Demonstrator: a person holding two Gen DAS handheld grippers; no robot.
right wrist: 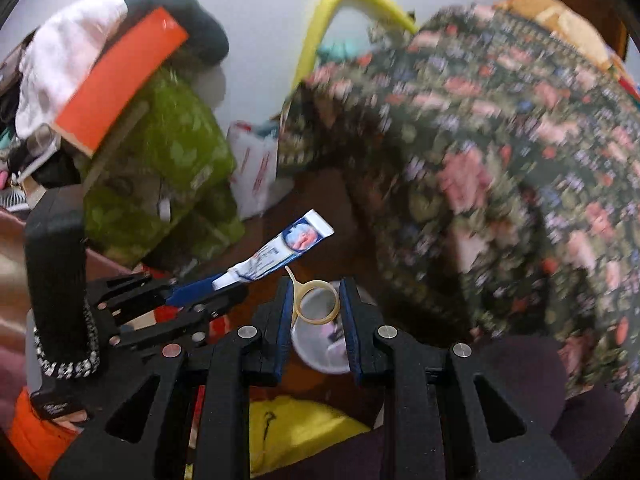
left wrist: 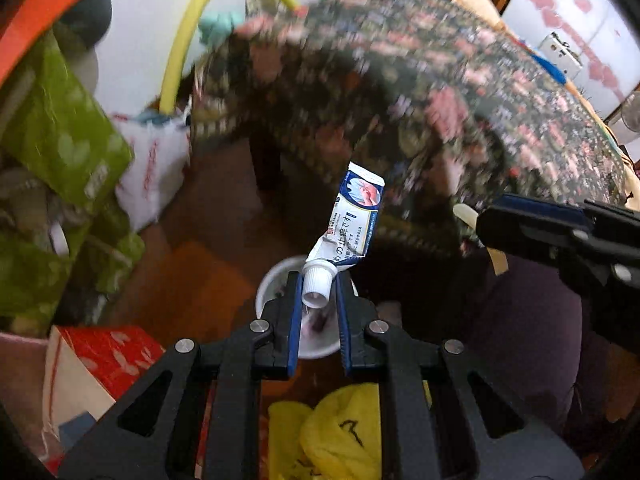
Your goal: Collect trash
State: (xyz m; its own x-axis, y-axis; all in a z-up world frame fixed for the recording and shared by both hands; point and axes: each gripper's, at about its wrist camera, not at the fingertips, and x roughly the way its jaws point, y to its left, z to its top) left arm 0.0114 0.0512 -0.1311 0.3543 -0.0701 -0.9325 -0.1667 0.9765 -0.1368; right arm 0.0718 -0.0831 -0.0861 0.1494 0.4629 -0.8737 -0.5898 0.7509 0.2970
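- Left wrist view: the left gripper (left wrist: 318, 292) points steeply down, jaws clenched on the white cap of one crumpled tube (left wrist: 352, 220). The tube stands up and away from the fingertips, tilted slightly right.
- Tube count: one. Its label is white and blue with a pink picture; the print is Japanese, too small and creased to read.
- Directly below the jaws stands one white cup (left wrist: 280, 280) on the brown floor (left wrist: 192, 280).
- The right gripper (left wrist: 480, 224) enters from the right edge with a pale plastic piece at its tip.
- One yellow bag (left wrist: 340, 432) with a black handwritten mark lies at the bottom edge. One floral cloth (left wrist: 440, 92) drapes over the upper right.
- Right wrist view: the right gripper (right wrist: 316, 300) points down, jaws grasping one translucent plastic ring (right wrist: 318, 304) with a thin tab, held flat between the pads.
- The left gripper (right wrist: 224, 284) reaches in from the left, holding the tube (right wrist: 288, 246) at an upward slant.
- The white cup (right wrist: 320, 348) sits beneath the ring.
- One green patterned bag (right wrist: 172, 168) and one orange box (right wrist: 120, 76) stand at the left.
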